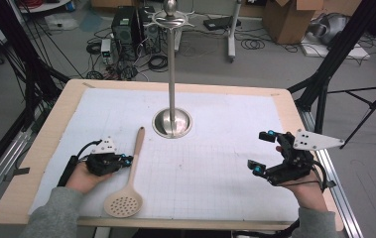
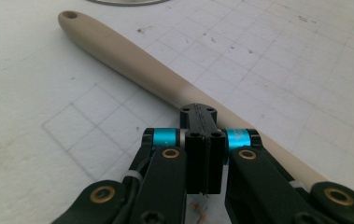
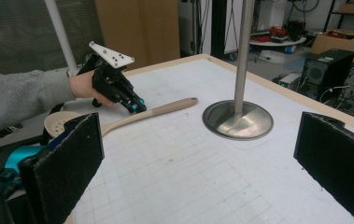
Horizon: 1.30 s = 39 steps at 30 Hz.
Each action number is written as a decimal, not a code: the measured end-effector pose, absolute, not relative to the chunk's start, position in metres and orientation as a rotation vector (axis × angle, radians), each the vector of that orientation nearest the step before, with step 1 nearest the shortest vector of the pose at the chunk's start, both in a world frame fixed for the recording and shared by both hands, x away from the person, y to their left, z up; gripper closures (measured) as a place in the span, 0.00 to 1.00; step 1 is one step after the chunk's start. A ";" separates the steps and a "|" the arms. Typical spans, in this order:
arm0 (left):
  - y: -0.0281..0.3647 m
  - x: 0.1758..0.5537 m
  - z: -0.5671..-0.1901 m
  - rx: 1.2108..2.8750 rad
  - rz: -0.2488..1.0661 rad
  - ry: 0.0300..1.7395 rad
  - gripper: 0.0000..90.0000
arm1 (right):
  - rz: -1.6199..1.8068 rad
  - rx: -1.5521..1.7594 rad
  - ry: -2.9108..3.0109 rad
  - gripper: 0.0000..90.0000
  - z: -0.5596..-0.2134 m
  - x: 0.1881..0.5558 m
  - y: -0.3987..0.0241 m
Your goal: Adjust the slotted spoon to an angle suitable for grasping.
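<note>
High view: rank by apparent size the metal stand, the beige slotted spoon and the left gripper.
1. Tall silver metal stand with round base: largest, its pole crosses much of the frame.
2. Beige slotted spoon with long handle: clearly shorter.
3. Black left gripper: smallest, shut beside the spoon handle.

The stand sits farther from the camera, yet looks largest.

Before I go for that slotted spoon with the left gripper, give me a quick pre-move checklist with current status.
1. Left gripper open enough to take the handle: not ok. Its jaws are shut together, with nothing between them.
2. Left gripper at the slotted spoon: ok. Its tips sit right beside the handle's middle; whether they touch it, cannot tell.
3. Spoon lying flat and free on the table: ok, bowl toward the person, handle end toward the stand.
4. Stand upright, base clear of the spoon: ok.
5. Right gripper out of the way: ok. It is open, empty, at the table's far side.
</note>
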<state>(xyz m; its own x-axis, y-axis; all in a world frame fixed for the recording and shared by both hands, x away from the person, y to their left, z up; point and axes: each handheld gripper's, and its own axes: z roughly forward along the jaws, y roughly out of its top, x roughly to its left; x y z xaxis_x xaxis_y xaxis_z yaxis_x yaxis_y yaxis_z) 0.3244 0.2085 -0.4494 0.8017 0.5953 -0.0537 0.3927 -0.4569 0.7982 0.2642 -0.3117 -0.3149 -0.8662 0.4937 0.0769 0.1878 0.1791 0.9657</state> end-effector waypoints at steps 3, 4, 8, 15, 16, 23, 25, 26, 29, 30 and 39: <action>0.201 0.324 -0.449 2.120 0.298 0.700 1.00 | 1.744 0.661 2.192 0.00 -0.315 0.262 -0.315; 0.198 0.323 -0.449 2.124 0.302 0.691 1.00 | 1.744 0.661 2.192 0.00 -0.315 0.262 -0.315; 0.194 0.321 -0.449 2.143 0.314 0.657 1.00 | 1.742 0.662 2.198 0.00 -0.315 0.262 -0.314; 0.195 0.312 -0.436 2.107 0.250 0.595 1.00 | 1.737 0.658 2.204 0.00 -0.316 0.264 -0.313; 0.195 0.312 -0.436 2.107 0.250 0.595 1.00 | 1.737 0.658 2.204 0.00 -0.316 0.264 -0.313; 0.177 0.301 -0.435 2.161 0.202 0.521 1.00 | 1.735 0.663 2.211 0.00 -0.315 0.265 -0.312; 0.174 0.299 -0.437 2.186 0.189 0.511 1.00 | 1.736 0.657 2.209 0.00 -0.315 0.265 -0.312; 0.174 0.299 -0.438 2.199 0.184 0.506 1.00 | 1.737 0.661 2.213 0.00 -0.315 0.265 -0.312; 0.174 0.298 -0.441 2.207 0.176 0.502 1.00 | 1.736 0.662 2.213 0.00 -0.316 0.265 -0.311; 0.174 0.298 -0.441 2.219 0.175 0.495 1.00 | 1.736 0.662 2.213 0.00 -0.316 0.265 -0.311; 0.176 0.293 -0.442 2.245 0.188 0.498 1.00 | 1.752 0.654 2.211 0.00 -0.317 0.267 -0.310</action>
